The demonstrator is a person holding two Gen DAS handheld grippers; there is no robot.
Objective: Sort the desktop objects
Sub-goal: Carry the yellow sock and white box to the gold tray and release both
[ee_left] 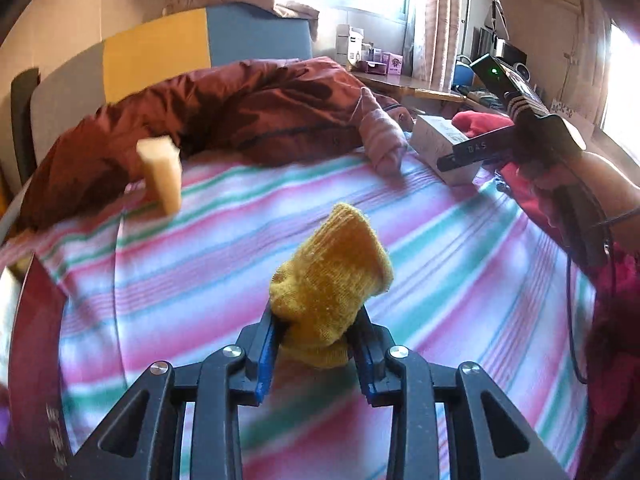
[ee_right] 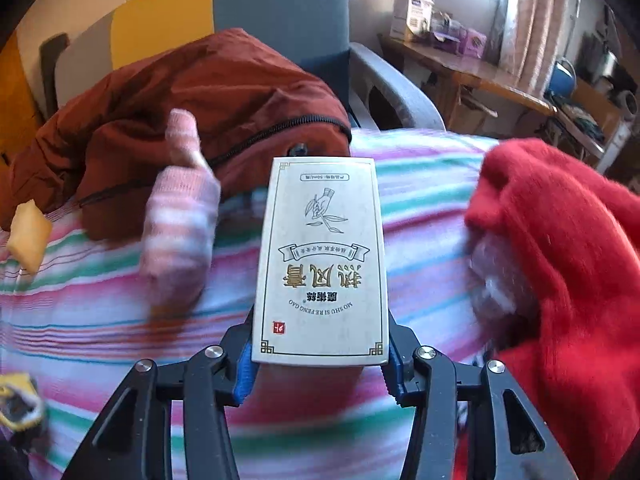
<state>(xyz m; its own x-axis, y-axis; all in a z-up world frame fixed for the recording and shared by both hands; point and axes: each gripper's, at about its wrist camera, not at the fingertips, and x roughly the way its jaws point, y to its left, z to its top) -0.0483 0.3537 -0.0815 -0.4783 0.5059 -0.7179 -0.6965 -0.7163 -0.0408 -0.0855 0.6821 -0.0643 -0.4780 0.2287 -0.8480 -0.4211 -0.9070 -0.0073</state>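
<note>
Right gripper point(ee_right: 318, 364) clamps box point(ee_right: 322, 256), long axis forward.

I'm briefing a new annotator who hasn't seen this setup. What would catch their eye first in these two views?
Each gripper is clamped on something: the left gripper holds a yellow knit sock above the striped blanket, and the right gripper grips a white box with gold lettering. Next comes the bright red garment right of the box, then the rust-brown jacket heaped at the blanket's far side.
</note>
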